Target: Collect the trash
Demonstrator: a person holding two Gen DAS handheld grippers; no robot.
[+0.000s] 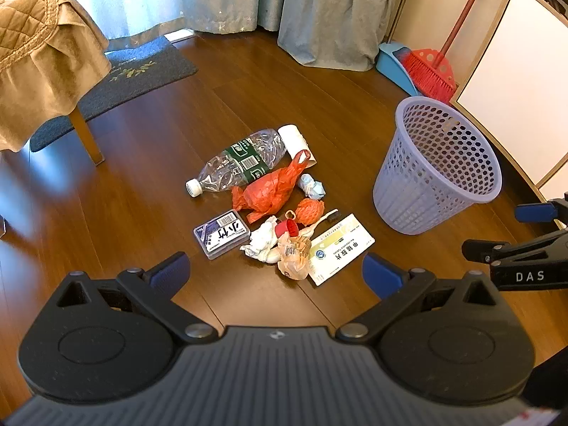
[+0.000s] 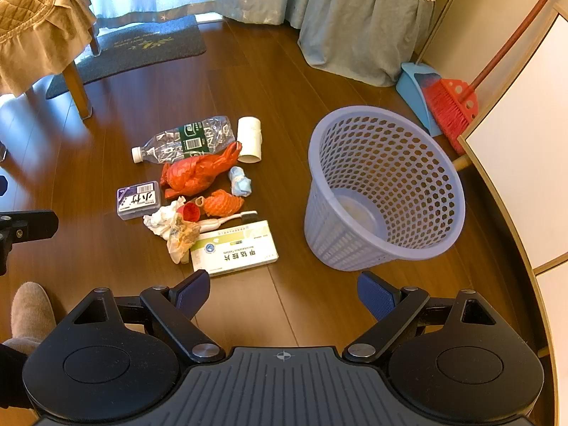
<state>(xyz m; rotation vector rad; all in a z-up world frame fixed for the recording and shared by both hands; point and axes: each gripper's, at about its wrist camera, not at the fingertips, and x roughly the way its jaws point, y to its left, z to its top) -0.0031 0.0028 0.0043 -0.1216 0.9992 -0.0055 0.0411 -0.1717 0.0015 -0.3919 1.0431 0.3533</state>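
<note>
— So where is the trash?
— In a heap on the wooden floor (image 2: 106, 255): a crushed bottle (image 2: 184, 140) at the far side, a paper tube (image 2: 249, 138) by its base, an orange bag (image 2: 195, 174) touching the bottle, a small purple box (image 2: 138, 199) to the left, crumpled tissue (image 2: 163, 220), and a white medicine box (image 2: 234, 248) nearest the camera.
— And the bin?
— The lilac basket (image 2: 383, 191) stands upright just right of the heap, apart from it, with a broom (image 2: 451, 106) and dustpan (image 2: 413, 85) behind.
— The grippers?
— Left gripper (image 1: 275, 271) hovers above the heap, fingers spread wide, grasping nothing. Right gripper (image 2: 284, 289) hangs between the medicine box and basket, fingers likewise released and empty.
</note>
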